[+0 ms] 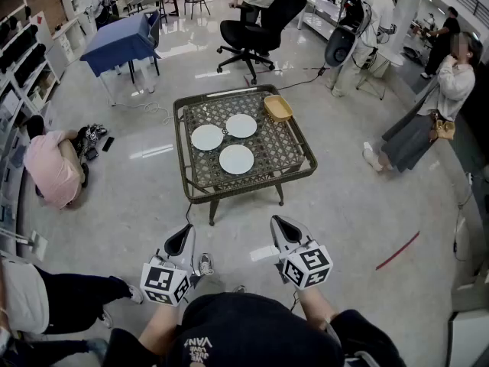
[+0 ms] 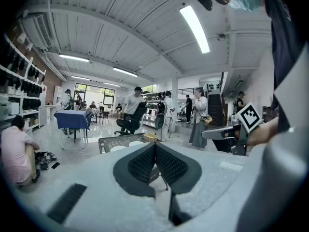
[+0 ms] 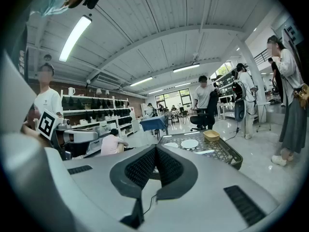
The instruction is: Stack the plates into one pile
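Three white plates lie apart on a low wicker table (image 1: 279, 150): one at the left (image 1: 207, 137), one at the back (image 1: 241, 125), one at the front (image 1: 236, 159). My left gripper (image 1: 183, 237) and right gripper (image 1: 280, 225) hover side by side above the floor, well short of the table's near edge, both shut and empty. In the left gripper view the shut jaws (image 2: 155, 145) point at the table, where two plates (image 2: 118, 148) (image 2: 136, 143) show. In the right gripper view the shut jaws (image 3: 155, 149) face the table and a plate (image 3: 189, 143).
A yellow bowl (image 1: 278, 107) sits at the table's back right corner. A person crouches on the floor at the left (image 1: 53, 167), another stands at the right (image 1: 432, 109). A black office chair (image 1: 248, 33) and a blue-covered table (image 1: 122, 43) stand behind.
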